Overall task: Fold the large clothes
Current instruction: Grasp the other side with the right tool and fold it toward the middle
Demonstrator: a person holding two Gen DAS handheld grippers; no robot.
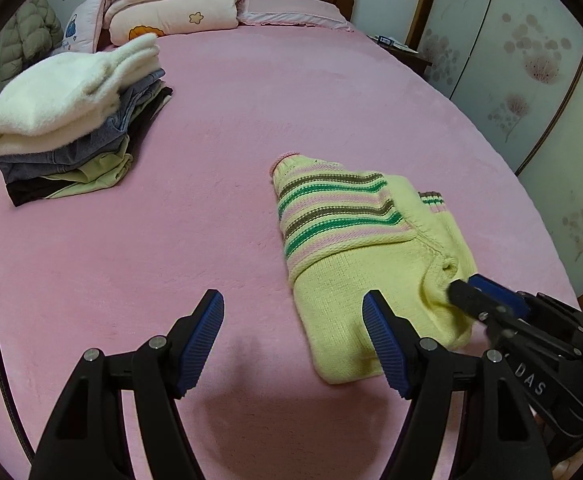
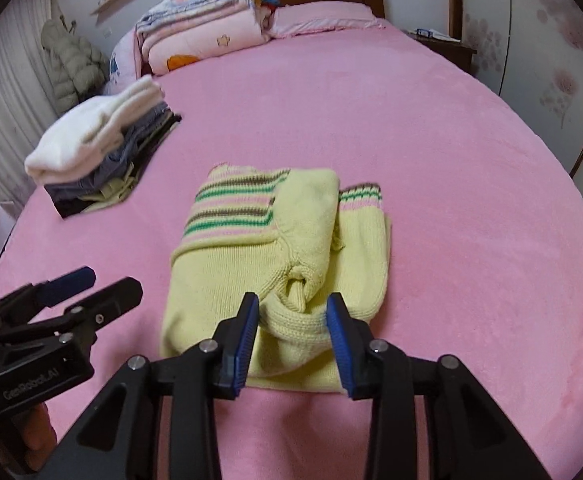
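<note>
A folded pale yellow knit sweater (image 1: 351,240) with pink, green and brown stripes lies on the pink bed; it also shows in the right wrist view (image 2: 275,240). My left gripper (image 1: 293,320) is open and empty, hovering above the bed just left of the sweater's near edge. My right gripper (image 2: 293,316) is open, its jaws standing either side of a bunched fold at the sweater's near edge, not closed on it. It also shows at the sweater's right side in the left wrist view (image 1: 471,288).
A stack of folded clothes (image 1: 67,120) topped by a white fleece sits at the bed's left side (image 2: 99,152). Folded quilts (image 1: 171,4) and a pillow (image 1: 291,12) lie by the headboard. A wardrobe (image 1: 531,80) stands to the right.
</note>
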